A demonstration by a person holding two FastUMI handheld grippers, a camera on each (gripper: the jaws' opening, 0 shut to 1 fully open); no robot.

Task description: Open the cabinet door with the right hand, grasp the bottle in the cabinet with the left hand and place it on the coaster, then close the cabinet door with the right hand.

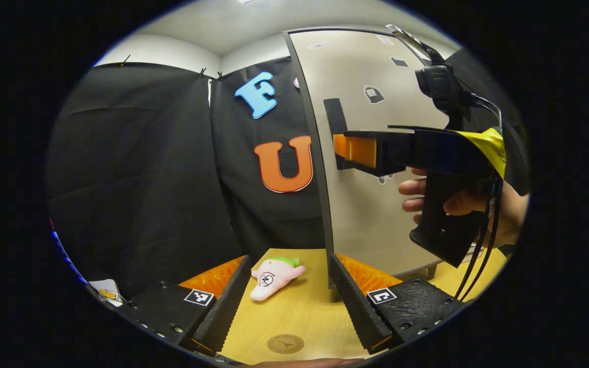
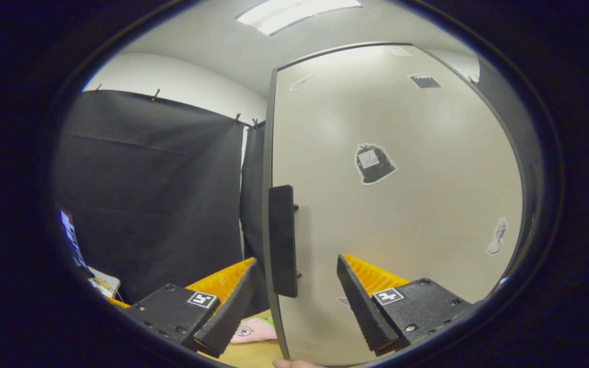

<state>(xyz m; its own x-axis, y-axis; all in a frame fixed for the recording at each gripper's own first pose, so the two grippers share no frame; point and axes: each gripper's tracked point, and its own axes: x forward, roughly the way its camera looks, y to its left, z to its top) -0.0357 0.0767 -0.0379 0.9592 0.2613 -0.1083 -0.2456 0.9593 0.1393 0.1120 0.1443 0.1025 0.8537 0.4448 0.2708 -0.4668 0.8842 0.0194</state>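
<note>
The beige cabinet door (image 2: 402, 214) stands upright with a dark vertical handle (image 2: 282, 240) near its left edge. My right gripper (image 2: 294, 301) is open, and the handle sits in the gap between its fingers without being pressed. In the left gripper view, the right gripper (image 1: 345, 149), held by a hand (image 1: 458, 202), reaches the handle (image 1: 335, 120) on the door (image 1: 376, 214). My left gripper (image 1: 289, 306) hangs open and empty over the wooden table (image 1: 315, 301). A round brown coaster (image 1: 285, 343) lies just below it. The door hides the bottle.
A pink plush toy (image 1: 274, 276) lies on the table, left of the cabinet's foot and beyond the left gripper's fingers; it also shows low in the right gripper view (image 2: 253, 329). Black cloth walls close the left and back.
</note>
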